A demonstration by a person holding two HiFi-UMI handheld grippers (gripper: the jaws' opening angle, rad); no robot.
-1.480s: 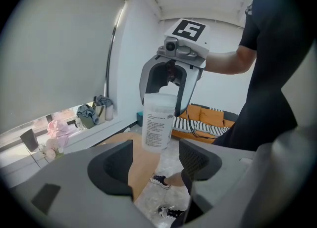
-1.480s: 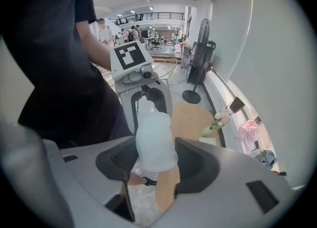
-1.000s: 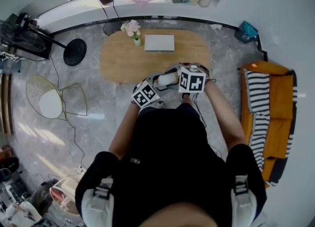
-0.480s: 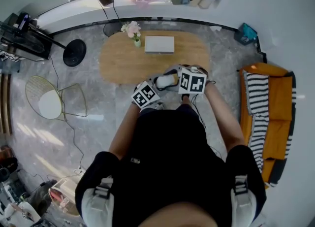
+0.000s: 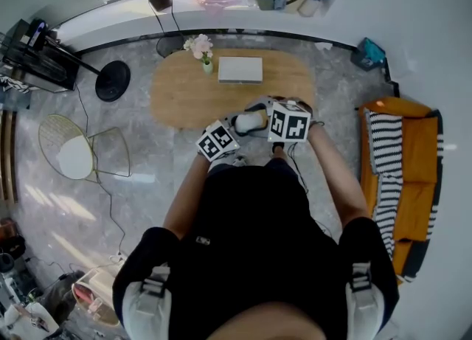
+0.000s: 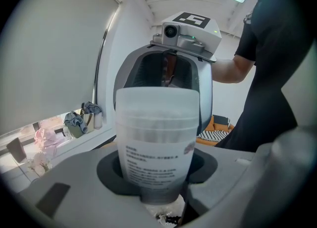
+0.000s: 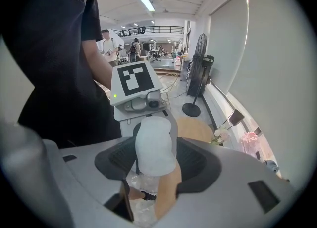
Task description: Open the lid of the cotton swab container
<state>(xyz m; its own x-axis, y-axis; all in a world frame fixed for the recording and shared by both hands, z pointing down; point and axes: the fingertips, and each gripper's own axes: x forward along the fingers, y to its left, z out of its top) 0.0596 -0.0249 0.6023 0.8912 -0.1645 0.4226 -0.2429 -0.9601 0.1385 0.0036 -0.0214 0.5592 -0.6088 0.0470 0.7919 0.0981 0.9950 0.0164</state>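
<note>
The cotton swab container [image 6: 156, 143] is a translucent white tub with a printed label. It stands between the two fingers of my left gripper [image 6: 158, 185], which has just closed and is shut on its lower part. My right gripper [image 7: 156, 155] faces it from the other side. Its jaws have just opened wider and stand open on either side of the container's rounded white end [image 7: 154, 145], with a gap at each pad. In the head view the container [image 5: 249, 121] hangs between both marker cubes, above the near edge of the table.
An oval wooden table [image 5: 181, 99] ahead carries a white box [image 5: 240, 69] and a small flower vase [image 5: 201, 48]. An orange sofa [image 5: 419, 147] stands to the right. A wire chair [image 5: 77, 150] and a fan base [image 5: 112, 79] are to the left.
</note>
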